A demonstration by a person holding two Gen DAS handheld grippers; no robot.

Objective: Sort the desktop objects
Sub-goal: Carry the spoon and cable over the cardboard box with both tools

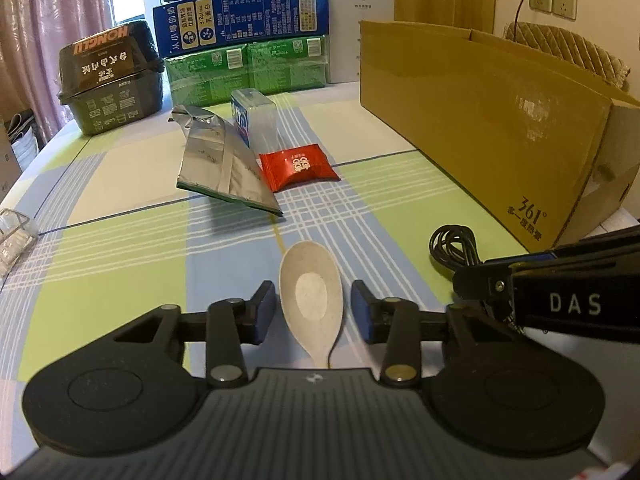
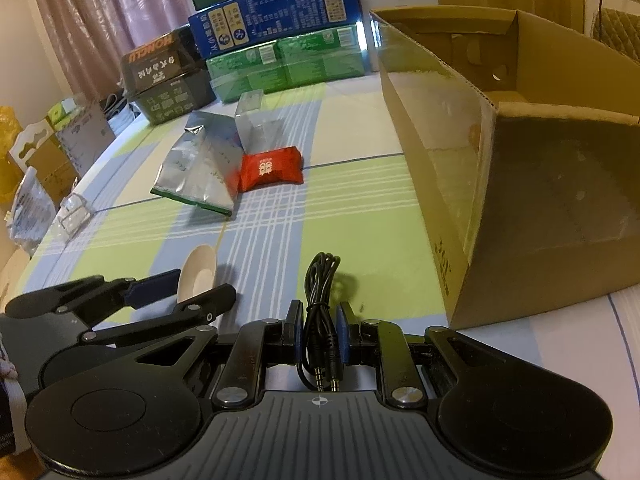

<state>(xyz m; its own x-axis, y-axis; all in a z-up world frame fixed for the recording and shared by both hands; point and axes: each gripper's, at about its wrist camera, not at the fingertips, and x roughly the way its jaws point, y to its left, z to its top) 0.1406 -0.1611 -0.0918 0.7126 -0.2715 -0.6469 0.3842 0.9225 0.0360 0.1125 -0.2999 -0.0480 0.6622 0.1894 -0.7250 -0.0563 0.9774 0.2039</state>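
Both pickups look underway. The left gripper [image 1: 313, 312] is spread around the spoon [image 1: 311, 296] lying on the tabletop [image 1: 120, 240], pads not yet touching. The right gripper [image 2: 319, 334] pinches the coiled black cable [image 2: 320, 300]. Next, the left must close, then both should likely carry to the cardboard box [image 2: 520, 200].

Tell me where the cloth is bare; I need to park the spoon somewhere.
Bare cloth runs between the silver pouch and the clear holder at the left edge, and between the red packet and the cardboard box. The far end, by the stacked cartons, is crowded.
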